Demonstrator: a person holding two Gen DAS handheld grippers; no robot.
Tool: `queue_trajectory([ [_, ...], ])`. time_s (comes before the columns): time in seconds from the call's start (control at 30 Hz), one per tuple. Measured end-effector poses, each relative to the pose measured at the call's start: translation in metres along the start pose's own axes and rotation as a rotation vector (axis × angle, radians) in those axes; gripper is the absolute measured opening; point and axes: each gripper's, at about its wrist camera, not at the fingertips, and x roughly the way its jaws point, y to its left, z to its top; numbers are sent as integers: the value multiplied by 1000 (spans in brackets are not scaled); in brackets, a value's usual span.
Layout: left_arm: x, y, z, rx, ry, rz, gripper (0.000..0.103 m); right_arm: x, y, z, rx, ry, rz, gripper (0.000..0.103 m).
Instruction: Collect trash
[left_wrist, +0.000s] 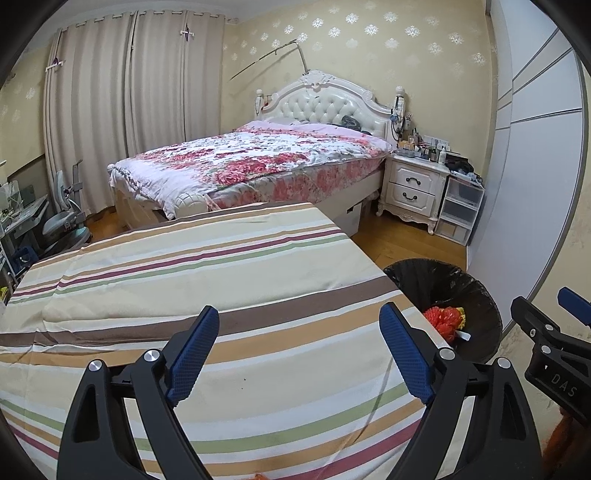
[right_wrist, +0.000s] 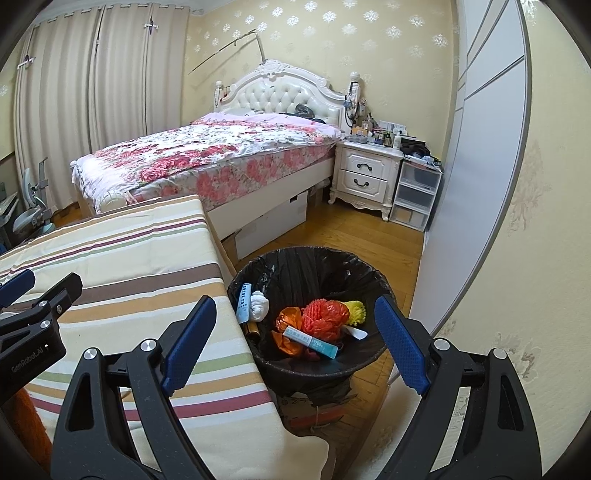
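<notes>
A bin lined with a black bag (right_wrist: 306, 254) stands on the wooden floor beside the striped cloth surface (right_wrist: 129, 254). Inside lie a red plastic bag (right_wrist: 327, 317), a yellow net (right_wrist: 356, 310), an orange wrapper (right_wrist: 290, 319), a white-and-teal box (right_wrist: 314, 341), a crumpled white tissue (right_wrist: 258, 306) and a light blue strip (right_wrist: 243, 302). My right gripper (right_wrist: 295, 300) hovers open above the bin's near rim, nothing between its fingers. My left gripper (left_wrist: 299, 310) is open over the striped cloth (left_wrist: 184, 266), also empty. The bin (left_wrist: 476, 291) shows at the right of the left wrist view.
A bed with a floral quilt (right_wrist: 207, 158) fills the far side. A white nightstand (right_wrist: 365, 173) and clear plastic drawers (right_wrist: 415, 195) stand near the grey wardrobe door (right_wrist: 480, 166). Cardboard boxes (right_wrist: 273, 221) sit under the bed. A desk chair (left_wrist: 66, 221) stands at far left.
</notes>
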Motion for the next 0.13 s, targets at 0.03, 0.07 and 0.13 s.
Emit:
queue_trajectory([
  [0.03, 1, 2, 0, -6, 10, 5, 86, 1, 2, 0, -4, 2, 3, 86],
  [0.07, 3, 3, -1, -11, 20, 8, 86, 1, 4, -1, -9, 5, 7, 86],
  [0.13, 6, 9, -2, -21, 39, 16, 86, 4, 7, 1, -18, 13, 15, 86],
])
